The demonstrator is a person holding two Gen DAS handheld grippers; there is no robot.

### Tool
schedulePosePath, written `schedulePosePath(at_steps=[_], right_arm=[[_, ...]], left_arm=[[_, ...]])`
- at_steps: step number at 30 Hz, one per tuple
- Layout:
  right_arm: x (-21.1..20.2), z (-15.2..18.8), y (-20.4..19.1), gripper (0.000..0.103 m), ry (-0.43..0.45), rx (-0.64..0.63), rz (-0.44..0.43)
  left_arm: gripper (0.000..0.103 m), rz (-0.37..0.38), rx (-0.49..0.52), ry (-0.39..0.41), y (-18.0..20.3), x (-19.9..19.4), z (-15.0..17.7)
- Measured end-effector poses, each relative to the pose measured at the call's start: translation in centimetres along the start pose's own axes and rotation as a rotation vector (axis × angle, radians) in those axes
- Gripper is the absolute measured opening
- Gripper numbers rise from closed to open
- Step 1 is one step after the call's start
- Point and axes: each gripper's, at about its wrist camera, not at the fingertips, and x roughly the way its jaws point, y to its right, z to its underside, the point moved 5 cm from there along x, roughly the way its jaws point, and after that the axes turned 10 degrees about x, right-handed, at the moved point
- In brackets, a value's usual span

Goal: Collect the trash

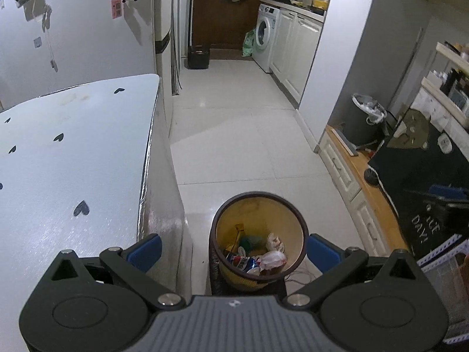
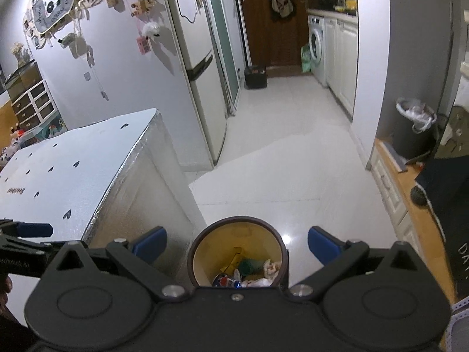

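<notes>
A round bin (image 1: pixel 296 220) with a dark rim and yellow inside stands on the white tile floor beside the table. Crumpled white wrappers (image 1: pixel 274 256), a blue-and-white packet (image 1: pixel 244 262) and green trash (image 1: pixel 252 240) lie at its bottom. My left gripper (image 1: pixel 234 249) hangs above the bin, open, with nothing between its blue pads. In the right wrist view the same bin (image 2: pixel 196 252) sits under my right gripper (image 2: pixel 237 245), also open and holding nothing. The left gripper's blue finger (image 2: pixel 33 230) shows at the left edge of that view.
A white table (image 1: pixel 73 152) with black heart marks is to the left of the bin. A wooden sideboard (image 1: pixel 372 182) with a dark cloth runs along the right. A grey lined bin (image 2: pixel 411 130) stands on it. Open tile floor leads to a washing machine (image 1: pixel 265 35).
</notes>
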Motion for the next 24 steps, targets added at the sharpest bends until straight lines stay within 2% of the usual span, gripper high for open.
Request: schedulePosePath(at_steps=[9, 19, 24], right_arm=[[-2.0, 3.1, -0.9, 0.103, 0.071, -0.021, 0.041], [-2.4, 4.9, -1.9, 0.103, 0.047, -0.045, 0.024], [-1.5, 5.7, -1.0, 0.103, 0.024, -0.057, 0.024]], left_arm=[[0.103, -0.039, 0.013, 0.036, -1.1, -1.1, 2.8], [0.103, -0.068, -0.017, 0.037, -1.6, -1.7, 4.4], [0.103, -0.092, -0.048, 0.023, -1.0, -1.7, 5.6]])
